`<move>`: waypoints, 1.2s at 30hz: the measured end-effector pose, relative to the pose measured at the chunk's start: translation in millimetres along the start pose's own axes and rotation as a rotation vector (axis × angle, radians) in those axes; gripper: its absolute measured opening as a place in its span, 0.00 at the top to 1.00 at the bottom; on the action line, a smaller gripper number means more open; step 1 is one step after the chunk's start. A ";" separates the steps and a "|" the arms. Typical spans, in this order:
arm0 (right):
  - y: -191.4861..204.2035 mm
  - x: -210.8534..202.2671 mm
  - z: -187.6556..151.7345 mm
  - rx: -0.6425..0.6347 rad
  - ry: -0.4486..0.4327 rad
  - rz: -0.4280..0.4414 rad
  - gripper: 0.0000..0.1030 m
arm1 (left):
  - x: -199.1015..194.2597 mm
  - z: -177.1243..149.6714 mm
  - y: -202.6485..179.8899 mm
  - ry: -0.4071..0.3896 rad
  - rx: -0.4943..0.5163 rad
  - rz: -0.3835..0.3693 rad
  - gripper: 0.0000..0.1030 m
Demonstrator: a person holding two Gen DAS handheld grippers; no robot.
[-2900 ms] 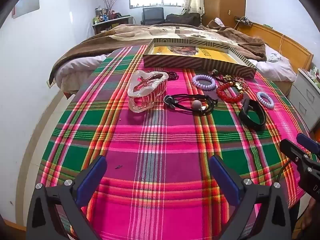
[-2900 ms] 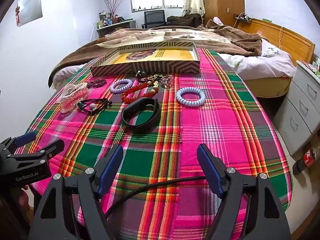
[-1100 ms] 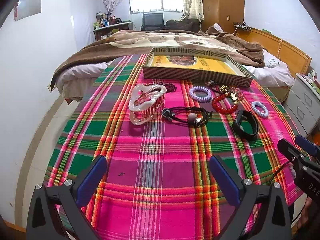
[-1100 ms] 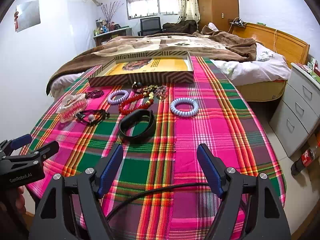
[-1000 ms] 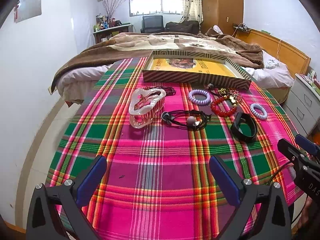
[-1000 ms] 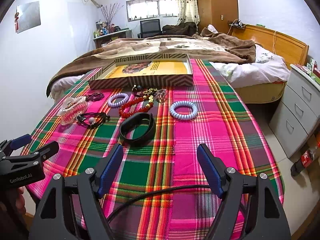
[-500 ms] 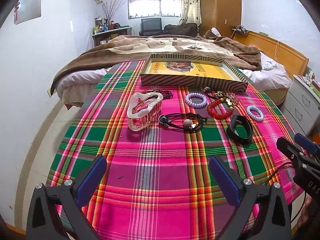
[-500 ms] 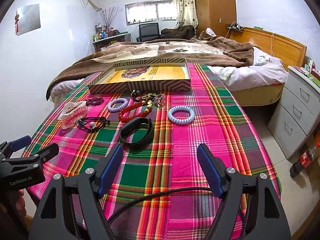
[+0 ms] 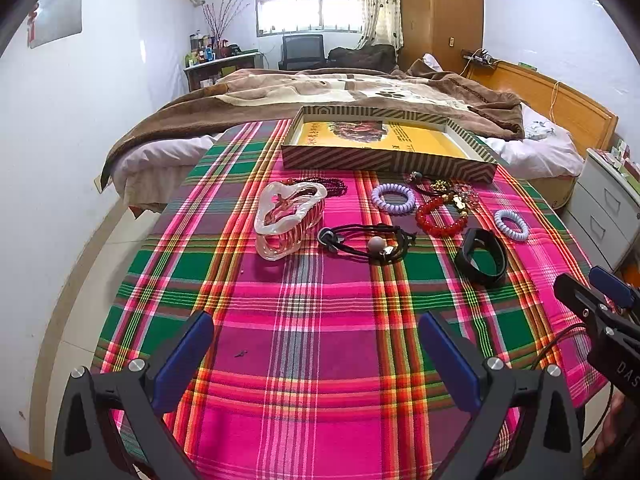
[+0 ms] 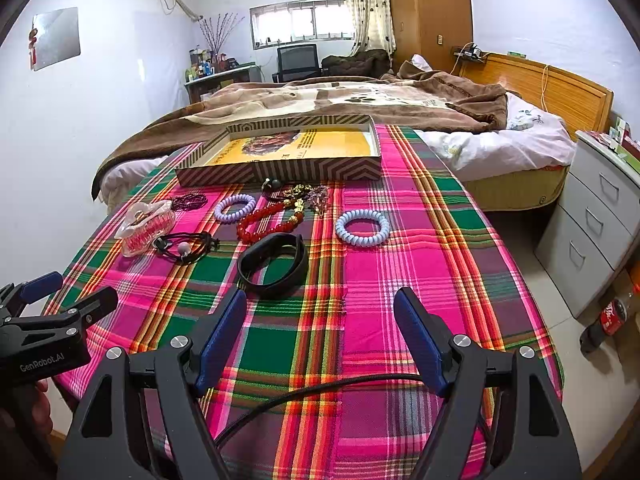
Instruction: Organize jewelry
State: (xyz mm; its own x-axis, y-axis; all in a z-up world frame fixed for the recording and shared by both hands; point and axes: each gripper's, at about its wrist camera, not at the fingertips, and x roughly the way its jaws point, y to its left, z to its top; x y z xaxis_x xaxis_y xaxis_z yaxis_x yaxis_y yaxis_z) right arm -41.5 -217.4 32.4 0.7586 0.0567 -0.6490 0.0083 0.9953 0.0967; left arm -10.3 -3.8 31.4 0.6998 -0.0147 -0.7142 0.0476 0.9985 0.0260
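Both tongs, left gripper and right gripper, hang wide and empty and have pulled back and up from the plaid tablecloth over the last few seconds. Nothing grabbed yet: black band, red bead bracelet and clear hair claw lie mid-table, near side of the empty striped box. Sorting looks unstarted.
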 end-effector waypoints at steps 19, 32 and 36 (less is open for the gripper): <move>31.7 34.7 26.6 -0.102 0.035 0.092 0.26 | 15.4 32.5 65.9 -0.034 -0.024 -0.048 0.00; 110.1 104.7 43.0 -0.293 0.180 0.272 0.26 | 32.3 50.7 107.6 -0.019 -0.091 -0.058 0.00; 122.8 120.5 45.4 -0.316 0.198 0.266 0.26 | 37.9 50.4 110.7 -0.005 -0.109 -0.057 0.00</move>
State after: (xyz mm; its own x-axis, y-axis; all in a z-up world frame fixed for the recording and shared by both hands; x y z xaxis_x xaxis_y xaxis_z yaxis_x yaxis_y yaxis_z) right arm 80.5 -92.0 0.4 0.5683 0.2967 -0.7675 -0.3923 0.9176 0.0642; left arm 57.4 103.5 42.5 0.7020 -0.0712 -0.7086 0.0096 0.9958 -0.0906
